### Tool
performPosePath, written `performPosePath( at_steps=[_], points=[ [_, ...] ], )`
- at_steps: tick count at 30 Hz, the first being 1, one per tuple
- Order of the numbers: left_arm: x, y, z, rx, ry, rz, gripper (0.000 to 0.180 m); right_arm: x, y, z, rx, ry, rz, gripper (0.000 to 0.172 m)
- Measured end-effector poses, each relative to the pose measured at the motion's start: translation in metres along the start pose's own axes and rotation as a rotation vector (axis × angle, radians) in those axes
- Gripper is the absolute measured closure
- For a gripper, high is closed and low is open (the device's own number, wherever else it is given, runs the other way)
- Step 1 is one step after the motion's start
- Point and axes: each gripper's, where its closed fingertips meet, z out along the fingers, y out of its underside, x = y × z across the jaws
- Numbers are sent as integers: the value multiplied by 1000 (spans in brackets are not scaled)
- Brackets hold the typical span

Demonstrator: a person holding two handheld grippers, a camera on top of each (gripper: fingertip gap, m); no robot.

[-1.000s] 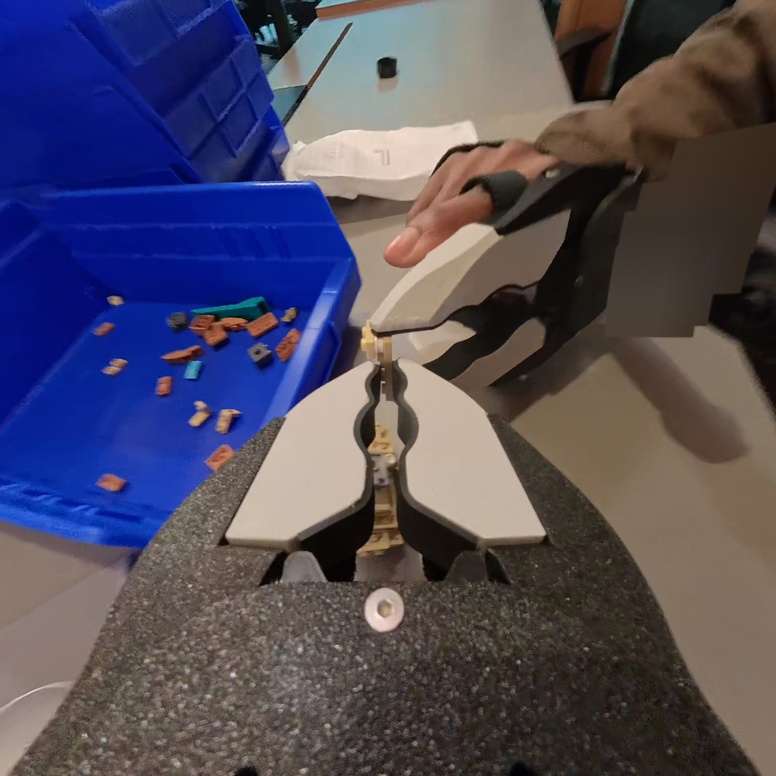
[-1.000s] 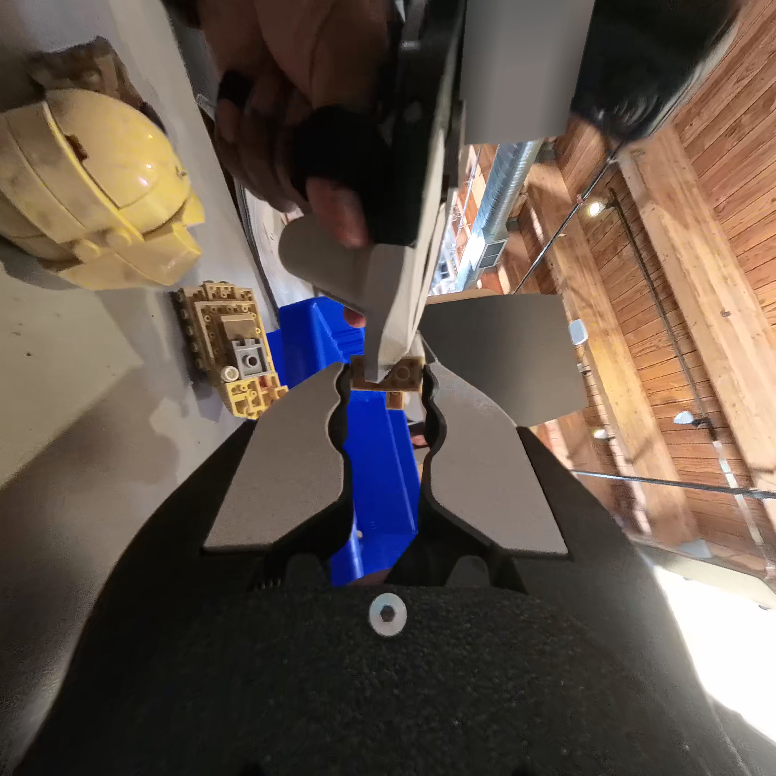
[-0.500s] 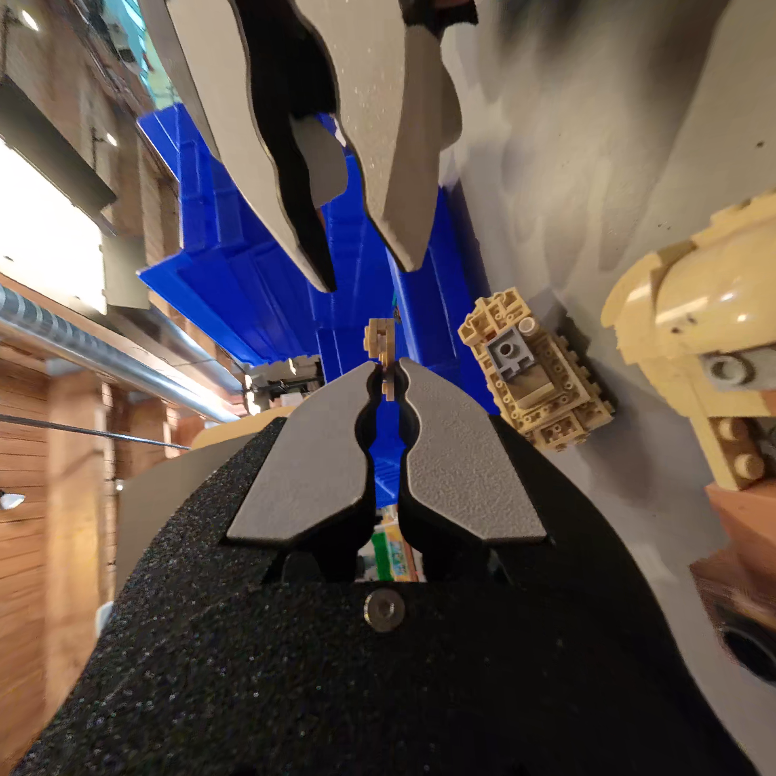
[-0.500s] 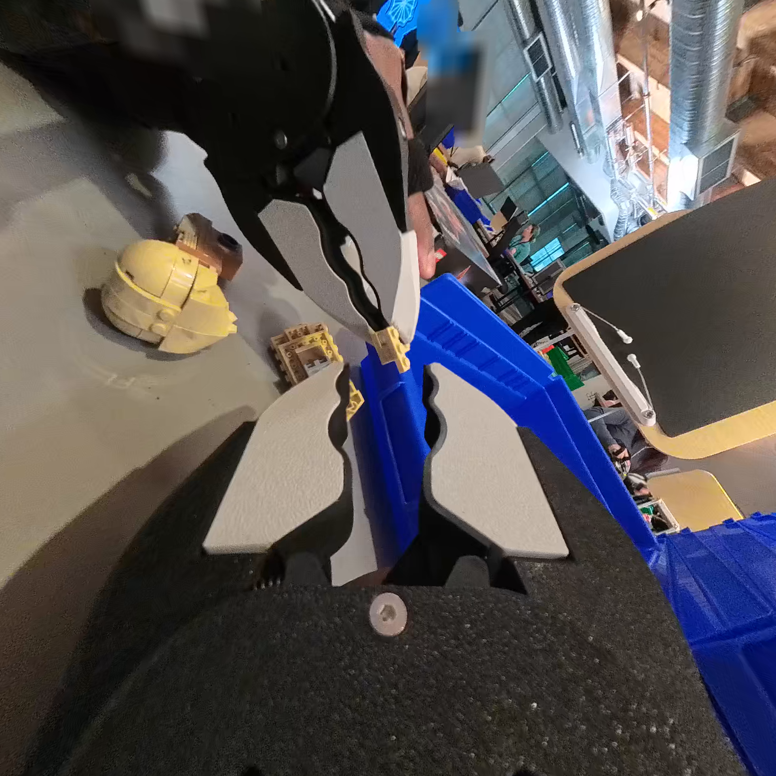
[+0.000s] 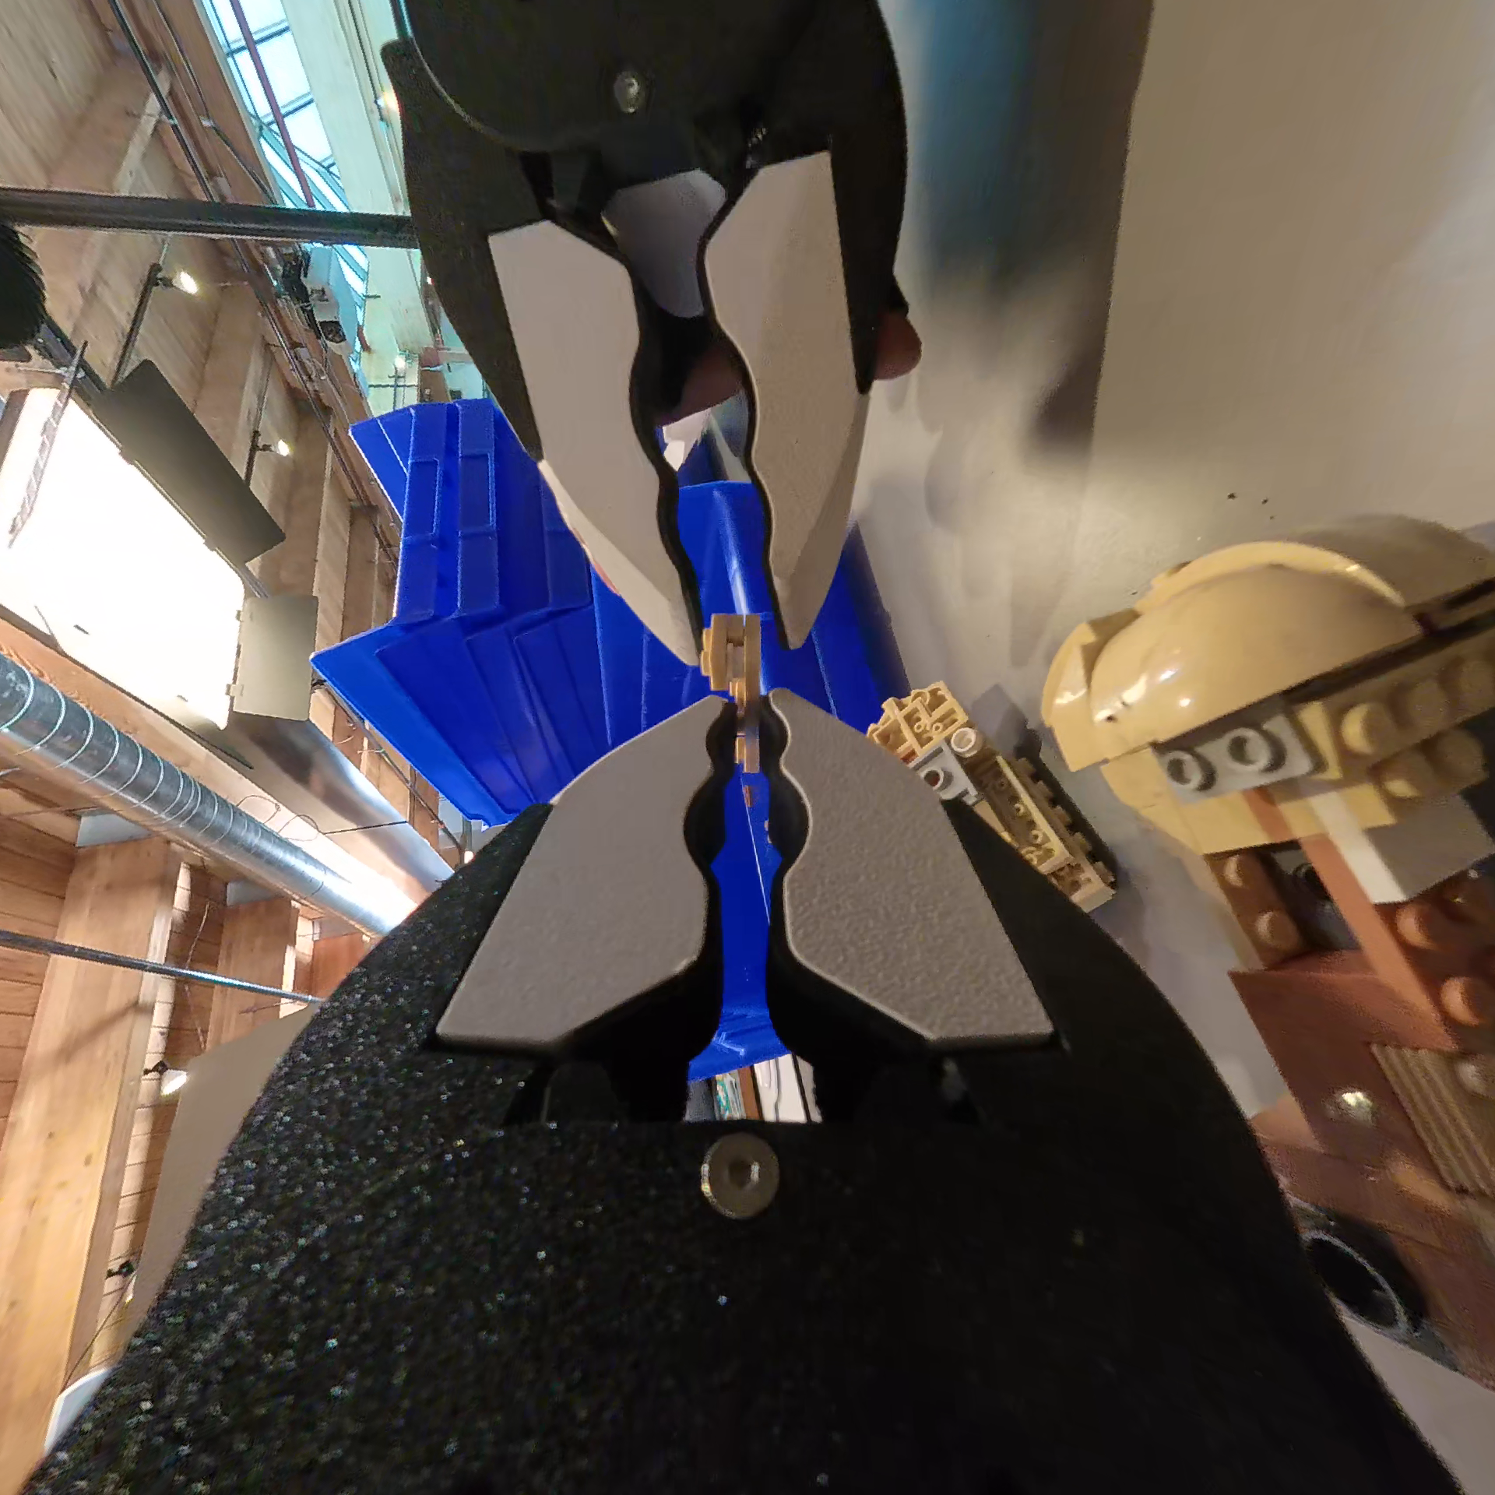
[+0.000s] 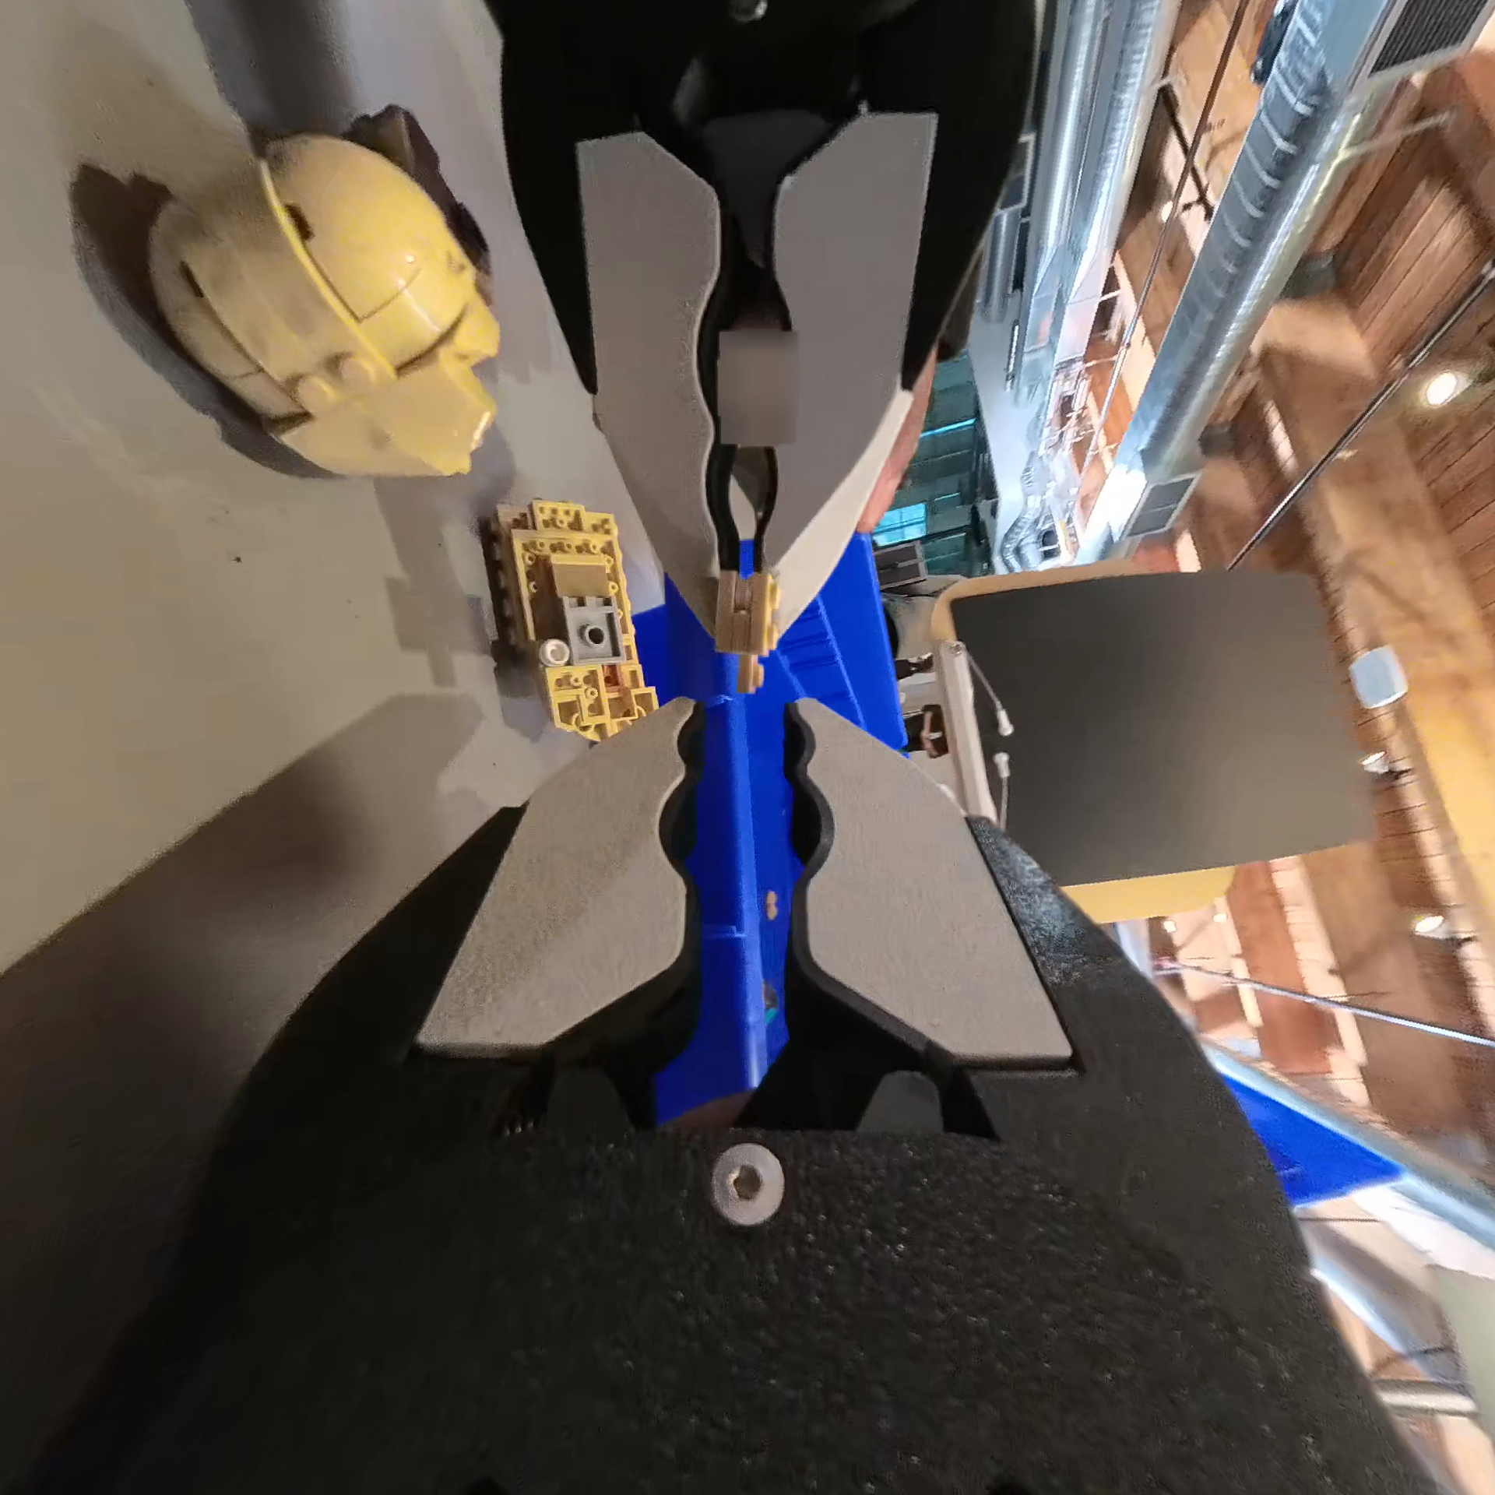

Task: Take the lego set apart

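**Item 1. L gripper (image 5: pixel 744 712).** Fingers were pressed together on the thin lower plate of a small tan brick piece (image 5: pixel 732 647). The grip was at the very tips only. Most of the piece stuck out past them, held in the air in front of the blue bin (image 5: pixel 518 647).

**Item 2. R gripper (image 6: pixel 743 712).** Faced the L gripper head-on, also in front of the bin. Its fingers were spread w/ nothing between the pads. The tips sat just beside the free end of the piece. Whether one tip touched it could not be told.

**Item 3. Flat tan build (image 5: pixel 995 801).** Lay on the grey table (image 5: pixel 1213 323) right beside the bin wall.

**Item 4. Domed tan model (image 5: pixel 1213 671).** Also on the table, farther from the bin than the flat build.

**Risks (judgement):**
- The tip-only pinch on a thin plate looked marginal. A sideways push from the R fingers could swivel or lever the piece out of the L grip.
- The piece was several small parts clipped together. An off-centre squeeze could pop one off, and it could fall into the bin among the loose bricks or onto the table.
- The two sets of tips were v. close. If they closed w/o being lined up, finger could strike finger and jolt the hold.
- If the R pads caught only the edge of the piece, it could shoot out when squeezed.
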Motion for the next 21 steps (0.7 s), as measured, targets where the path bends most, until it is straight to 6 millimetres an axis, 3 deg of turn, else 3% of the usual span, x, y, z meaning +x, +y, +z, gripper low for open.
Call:
performPosePath(
  at_steps=[10,21],
  points=[
    [9,-9,0,16,65,58,176,-9,-10,0,19,-6,-126,167],
    [10,-14,-4,16,73,187,176,-13,-16,-4,100,-212,291,166]
  ],
)
